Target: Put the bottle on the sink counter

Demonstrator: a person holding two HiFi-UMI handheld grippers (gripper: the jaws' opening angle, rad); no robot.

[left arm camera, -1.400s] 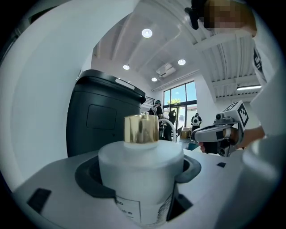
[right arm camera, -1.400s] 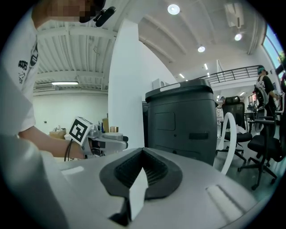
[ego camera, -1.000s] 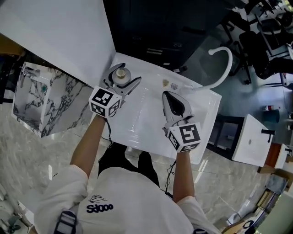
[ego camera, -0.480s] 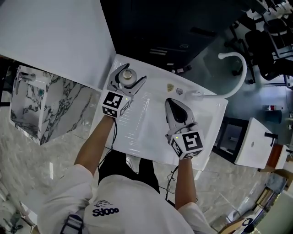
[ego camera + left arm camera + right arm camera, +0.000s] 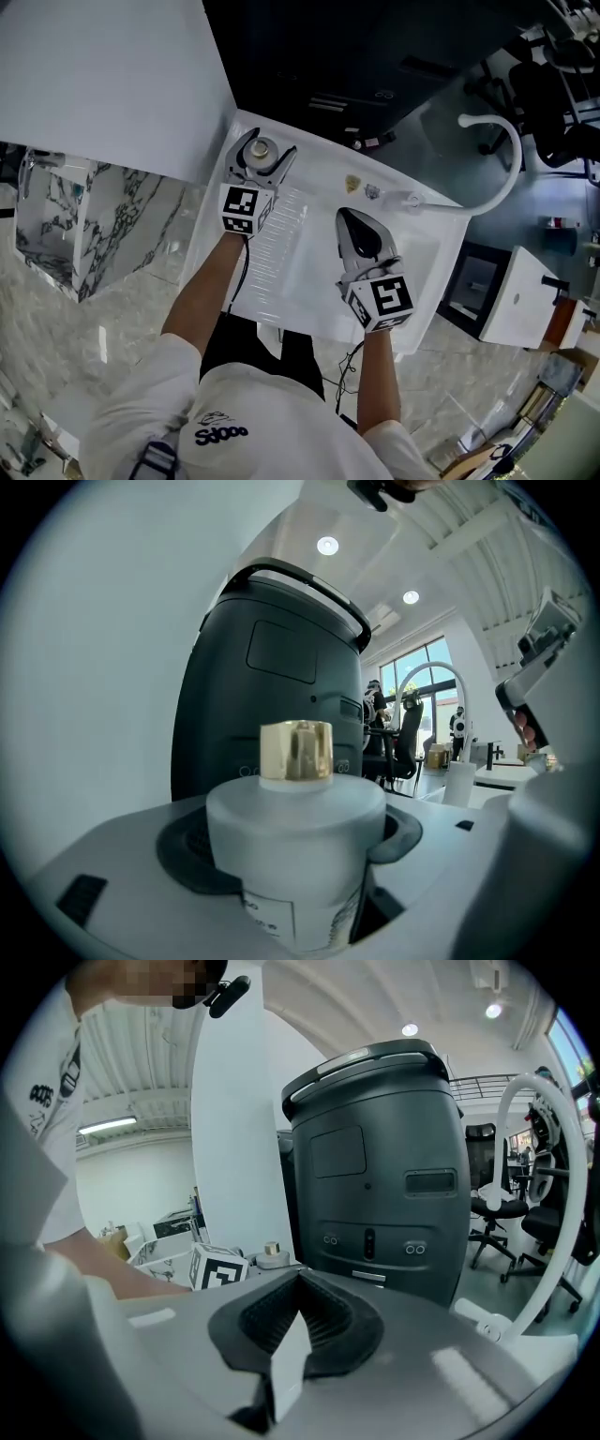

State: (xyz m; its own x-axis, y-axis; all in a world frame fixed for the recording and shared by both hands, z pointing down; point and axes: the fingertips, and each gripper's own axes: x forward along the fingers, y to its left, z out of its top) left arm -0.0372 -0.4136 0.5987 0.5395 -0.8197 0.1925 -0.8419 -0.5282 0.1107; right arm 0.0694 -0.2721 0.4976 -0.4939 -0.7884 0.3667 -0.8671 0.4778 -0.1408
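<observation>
The right gripper is above the middle of the sink counter, its jaws pressed together with nothing between them. The left gripper is clamped on the white bottle, which has a gold cap, at the far left corner of the counter. Behind the far edge stands a dark machine.

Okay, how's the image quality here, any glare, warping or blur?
Head view: sharp, evenly lit, mild sheen on the sink counter. Left gripper view: strong fisheye with black corners, ceiling lights blown out, close bottle slightly soft. Right gripper view: same fisheye, bowing the dark grey appliance.
</observation>
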